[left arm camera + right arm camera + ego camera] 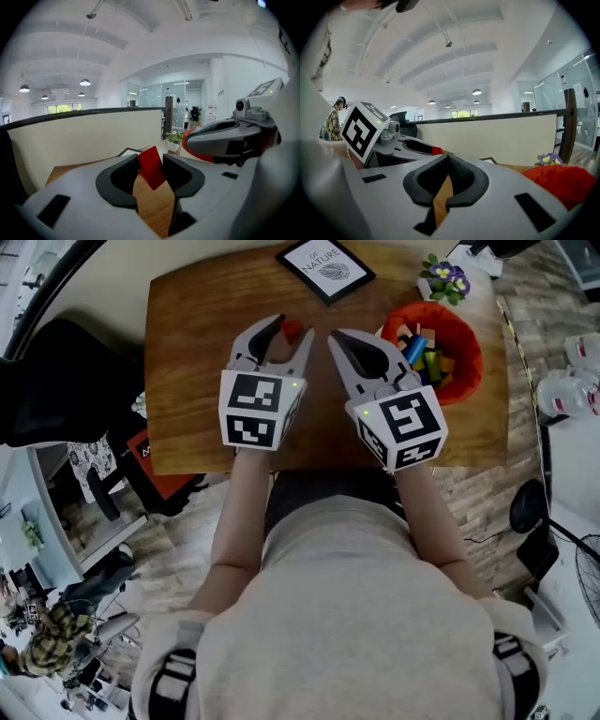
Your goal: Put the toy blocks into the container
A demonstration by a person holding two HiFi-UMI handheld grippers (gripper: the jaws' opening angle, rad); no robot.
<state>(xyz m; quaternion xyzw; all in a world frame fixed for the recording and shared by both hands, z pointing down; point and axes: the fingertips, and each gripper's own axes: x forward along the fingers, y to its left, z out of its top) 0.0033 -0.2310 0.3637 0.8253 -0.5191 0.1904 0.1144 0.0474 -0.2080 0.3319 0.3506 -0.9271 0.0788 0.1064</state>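
Carry step, by the look of it. Left gripper (289,332) clamped on red block (151,166), raised above table (197,362) and well left of orange container (466,343) (already holding several blocks (427,357)). Right gripper (335,337) pinched shut on nothing, just beside, between block and container. Advice: pass over or around right gripper, not through it; centre above rim before opening; hold squeeze firm. Block's long axis near upright between pads, top tipped slightly left, broad face toward left gripper view.
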